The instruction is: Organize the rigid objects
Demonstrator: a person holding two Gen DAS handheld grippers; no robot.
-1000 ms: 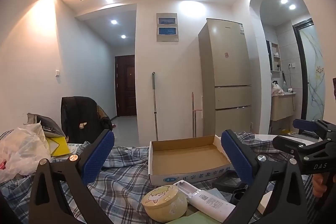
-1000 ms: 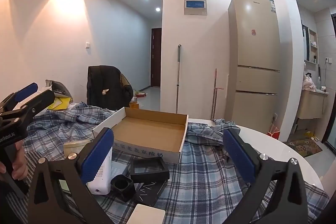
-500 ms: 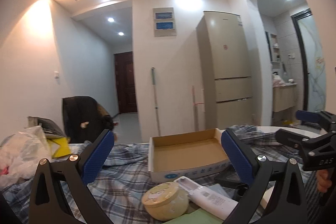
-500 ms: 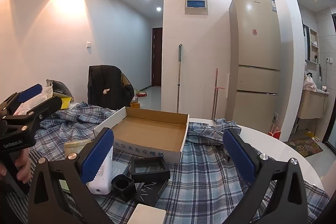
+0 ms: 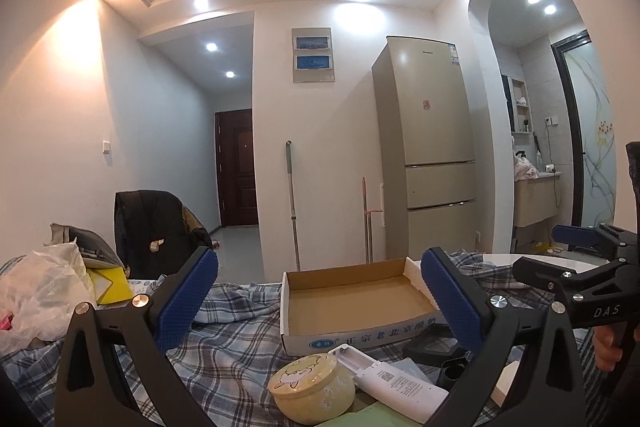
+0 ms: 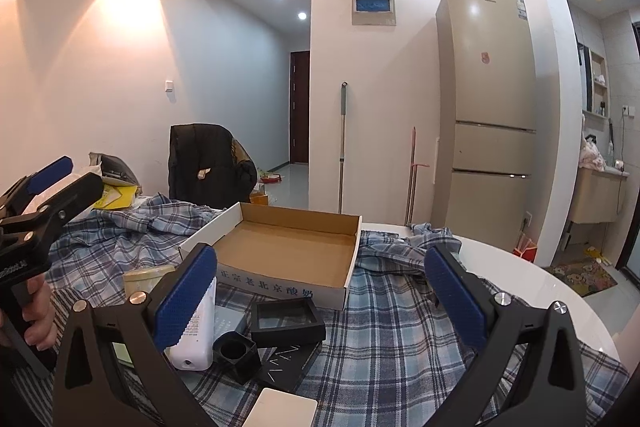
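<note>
Both grippers are hanging level above the near edge of the worktop (image 6: 520, 279), which is draped in a plaid cloth (image 6: 400, 331), and both are pointing toward the far wall. The left gripper (image 5: 320, 295) is holding its jaws spread wide with nothing between them; the right gripper (image 6: 320, 295) is doing the same. A hand (image 6: 36, 311) is gripping the left tool's handle at the left edge of the right wrist view, and fingers (image 5: 606, 347) are wrapping the right tool's handle at the right edge of the left wrist view.

An open, empty cardboard box (image 6: 288, 247) is sitting in the middle of the worktop, beyond both grippers. Near it, the left wrist view is showing a round yellow lidded jar (image 5: 312, 387) just beside a white remote (image 5: 396, 383) lying flat. The right wrist view is hiding most of the jar behind a blue pad, but is showing things the other barely catches: a black square frame (image 6: 286, 319), a small black cup (image 6: 234, 349), a black card (image 6: 284, 367) and a white tile (image 6: 280, 409) at the near edge. A fridge (image 6: 486, 115) is standing against the far wall.
</note>
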